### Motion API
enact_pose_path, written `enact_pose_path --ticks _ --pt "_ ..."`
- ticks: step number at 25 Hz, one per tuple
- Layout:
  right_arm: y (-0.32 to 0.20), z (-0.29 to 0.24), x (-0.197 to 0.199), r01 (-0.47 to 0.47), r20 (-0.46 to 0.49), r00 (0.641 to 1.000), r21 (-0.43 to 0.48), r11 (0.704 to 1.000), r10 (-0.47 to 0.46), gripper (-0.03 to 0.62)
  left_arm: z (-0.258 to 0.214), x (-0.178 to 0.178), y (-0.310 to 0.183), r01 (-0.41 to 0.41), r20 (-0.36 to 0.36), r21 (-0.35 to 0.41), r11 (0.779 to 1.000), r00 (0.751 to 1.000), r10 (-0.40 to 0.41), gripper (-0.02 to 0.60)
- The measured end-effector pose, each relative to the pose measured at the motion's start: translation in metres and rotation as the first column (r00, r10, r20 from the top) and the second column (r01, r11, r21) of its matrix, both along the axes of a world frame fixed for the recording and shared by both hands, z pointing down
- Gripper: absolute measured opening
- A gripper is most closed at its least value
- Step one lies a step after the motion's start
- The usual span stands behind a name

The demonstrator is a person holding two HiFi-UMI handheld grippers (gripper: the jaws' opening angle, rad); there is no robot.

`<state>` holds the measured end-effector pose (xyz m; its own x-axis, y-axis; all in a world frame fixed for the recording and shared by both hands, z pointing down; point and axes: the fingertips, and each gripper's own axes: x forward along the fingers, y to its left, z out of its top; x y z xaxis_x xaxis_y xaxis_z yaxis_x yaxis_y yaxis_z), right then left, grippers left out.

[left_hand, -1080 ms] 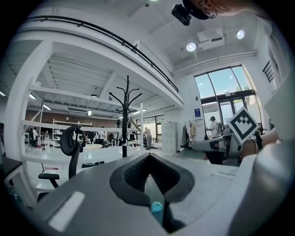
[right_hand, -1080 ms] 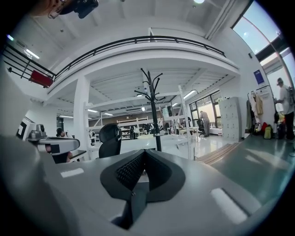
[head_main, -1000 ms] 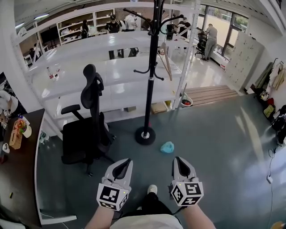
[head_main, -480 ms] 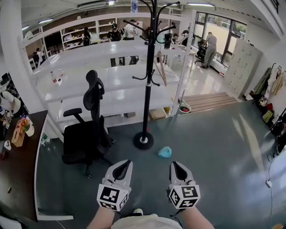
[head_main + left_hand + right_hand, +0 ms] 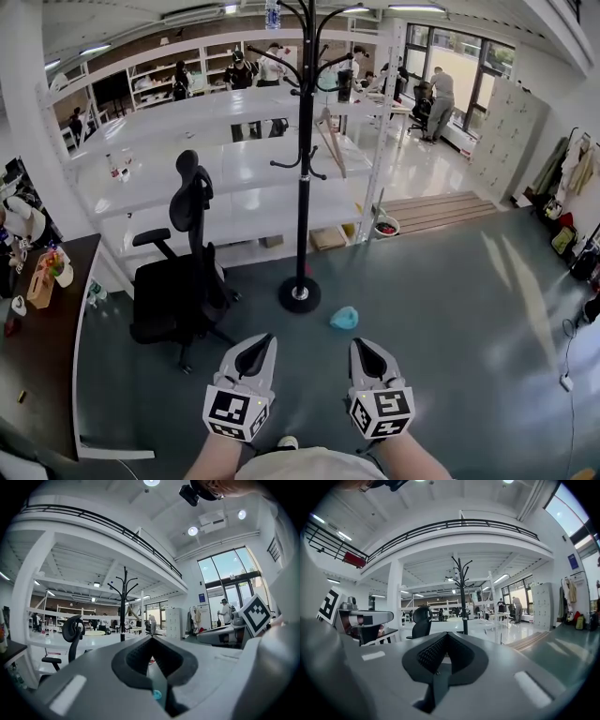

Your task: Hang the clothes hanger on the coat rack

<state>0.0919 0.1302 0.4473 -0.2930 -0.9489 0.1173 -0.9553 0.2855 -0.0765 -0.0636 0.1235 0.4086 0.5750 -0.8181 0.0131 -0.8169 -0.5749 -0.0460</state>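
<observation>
Hanger: in neither gripper. A pale wooden shape [image 5: 330, 141] at 3 o'clock of the coat rack [image 5: 302, 187] may be it; I cannot tell. My left gripper [image 5: 266, 337] and right gripper [image 5: 355, 341] are clenched and empty. Over the last second the coat rack has receded toward 12 o'clock, so the hanging is probably done.
</observation>
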Motion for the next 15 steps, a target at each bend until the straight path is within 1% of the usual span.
enact_pose_path --ticks 15 --pt "-0.0082 0.0024 -0.0029 0.008 -0.003 1.000 0.003 1.000 -0.008 0.026 -0.0032 -0.0011 -0.0070 0.002 0.017 0.009 1.000 1.000 -0.002 0.000"
